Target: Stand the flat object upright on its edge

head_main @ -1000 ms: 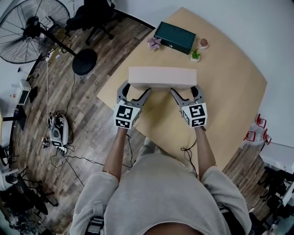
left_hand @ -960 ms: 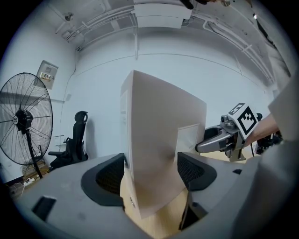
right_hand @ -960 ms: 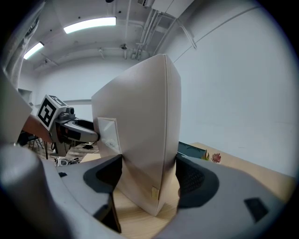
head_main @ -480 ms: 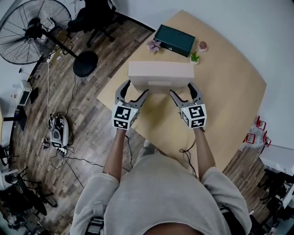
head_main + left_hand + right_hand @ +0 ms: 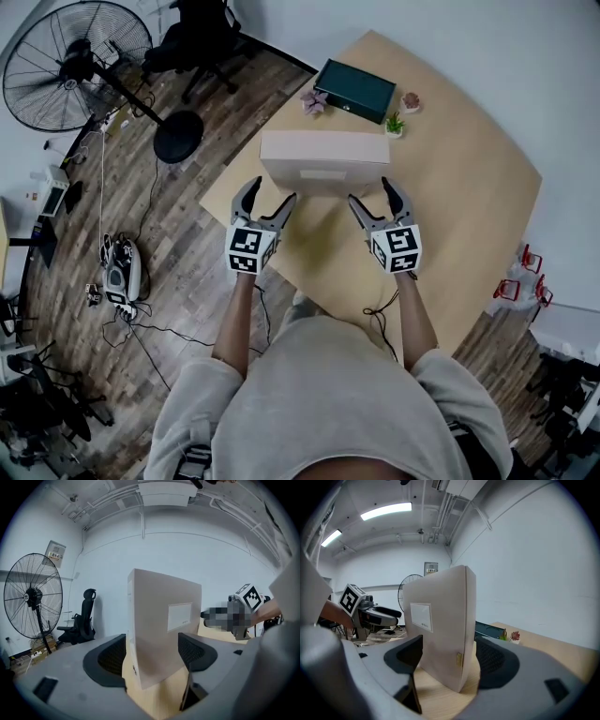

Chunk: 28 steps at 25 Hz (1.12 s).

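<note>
A flat beige box (image 5: 323, 159) with a white label stands upright on its long edge on the wooden table (image 5: 459, 197). My left gripper (image 5: 269, 195) is open just in front of the box's left end, not touching it. Just short of the right end, my right gripper (image 5: 373, 194) is open too. In the left gripper view the box (image 5: 164, 630) rises in line with the gap of the left gripper (image 5: 151, 654), apart from both pads. The right gripper view shows the box (image 5: 440, 630) likewise ahead of the right gripper (image 5: 449, 656), untouched.
A dark green case (image 5: 354, 84), a pink flower (image 5: 312, 98) and two small potted plants (image 5: 395, 124) sit behind the box. The table's left edge lies close by the left gripper. A standing fan (image 5: 75, 66) and an office chair (image 5: 197, 33) are on the floor at left.
Both grippers have drawn back toward the person, away from the box's ends they were around. The box stays standing on its edge by itself.
</note>
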Each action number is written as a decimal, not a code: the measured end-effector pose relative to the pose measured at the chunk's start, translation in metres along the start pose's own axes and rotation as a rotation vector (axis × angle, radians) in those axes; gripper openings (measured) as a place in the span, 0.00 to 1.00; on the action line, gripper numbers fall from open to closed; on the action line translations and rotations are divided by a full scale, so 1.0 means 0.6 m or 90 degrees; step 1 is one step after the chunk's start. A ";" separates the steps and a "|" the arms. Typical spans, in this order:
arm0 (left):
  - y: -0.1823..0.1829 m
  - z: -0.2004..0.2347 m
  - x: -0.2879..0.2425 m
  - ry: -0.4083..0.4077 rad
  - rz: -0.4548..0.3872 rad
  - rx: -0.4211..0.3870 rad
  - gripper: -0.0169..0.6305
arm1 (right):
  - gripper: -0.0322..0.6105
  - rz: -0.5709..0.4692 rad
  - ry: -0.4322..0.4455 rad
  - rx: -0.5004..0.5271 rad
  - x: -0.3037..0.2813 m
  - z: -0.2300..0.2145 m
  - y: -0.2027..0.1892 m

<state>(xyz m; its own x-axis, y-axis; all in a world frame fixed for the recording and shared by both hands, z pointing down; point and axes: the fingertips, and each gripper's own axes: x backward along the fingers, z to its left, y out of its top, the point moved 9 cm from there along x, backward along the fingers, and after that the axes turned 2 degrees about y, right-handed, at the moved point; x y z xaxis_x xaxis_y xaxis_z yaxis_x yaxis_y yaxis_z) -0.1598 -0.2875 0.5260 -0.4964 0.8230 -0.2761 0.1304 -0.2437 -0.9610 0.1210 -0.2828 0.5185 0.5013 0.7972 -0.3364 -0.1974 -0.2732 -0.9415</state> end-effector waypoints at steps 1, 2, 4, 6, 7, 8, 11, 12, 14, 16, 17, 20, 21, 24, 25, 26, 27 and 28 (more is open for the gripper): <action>-0.002 -0.002 0.005 0.003 0.001 0.003 0.55 | 0.60 -0.003 -0.001 -0.001 0.005 0.001 0.000; -0.003 -0.005 0.010 0.005 0.001 0.005 0.55 | 0.60 -0.006 -0.002 -0.002 0.011 0.001 0.000; -0.005 -0.014 0.019 0.006 0.001 0.009 0.55 | 0.58 -0.011 -0.004 -0.004 0.023 0.003 -0.001; -0.006 -0.022 0.029 0.007 0.000 0.013 0.55 | 0.55 -0.016 -0.005 -0.006 0.036 0.006 -0.003; -0.007 -0.027 0.034 0.008 -0.001 0.015 0.55 | 0.54 -0.018 -0.007 -0.006 0.042 0.008 -0.004; -0.007 -0.032 0.040 0.008 -0.001 0.017 0.55 | 0.52 -0.021 -0.008 -0.007 0.050 0.010 -0.005; -0.008 -0.046 0.058 0.007 -0.002 0.022 0.50 | 0.44 -0.026 -0.012 -0.010 0.074 0.016 -0.006; -0.008 -0.050 0.063 0.007 -0.003 0.024 0.48 | 0.41 -0.028 -0.014 -0.011 0.081 0.017 -0.007; -0.011 -0.059 0.073 0.008 -0.004 0.027 0.43 | 0.35 -0.033 -0.018 -0.013 0.094 0.017 -0.008; -0.015 -0.068 0.081 0.009 -0.001 0.031 0.39 | 0.30 -0.036 -0.019 -0.015 0.106 0.016 -0.011; -0.017 -0.072 0.084 0.009 -0.001 0.033 0.37 | 0.28 -0.037 -0.020 -0.017 0.112 0.016 -0.012; -0.020 -0.080 0.094 0.010 0.001 0.038 0.29 | 0.21 -0.039 -0.024 -0.020 0.126 0.016 -0.015; -0.022 -0.083 0.098 0.010 0.003 0.042 0.26 | 0.19 -0.040 -0.026 -0.021 0.131 0.017 -0.016; -0.027 -0.087 0.111 0.015 0.005 0.059 0.18 | 0.12 -0.039 -0.029 -0.023 0.145 0.022 -0.021; -0.028 -0.089 0.114 0.019 0.004 0.064 0.17 | 0.10 -0.037 -0.030 -0.023 0.150 0.023 -0.023; -0.029 -0.092 0.118 0.023 0.002 0.067 0.15 | 0.08 -0.035 -0.032 -0.024 0.155 0.024 -0.026; -0.030 -0.094 0.120 0.026 0.000 0.068 0.14 | 0.07 -0.033 -0.033 -0.026 0.160 0.025 -0.030; -0.031 -0.097 0.123 0.027 -0.001 0.069 0.13 | 0.05 -0.030 -0.033 -0.027 0.164 0.026 -0.032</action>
<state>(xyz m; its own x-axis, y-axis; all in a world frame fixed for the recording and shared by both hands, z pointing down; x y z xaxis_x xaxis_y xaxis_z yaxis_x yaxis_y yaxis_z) -0.1490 -0.1924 0.5226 -0.4588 0.8442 -0.2772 0.0352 -0.2944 -0.9550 0.1609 -0.1904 0.5040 0.4643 0.8366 -0.2908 -0.1373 -0.2564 -0.9568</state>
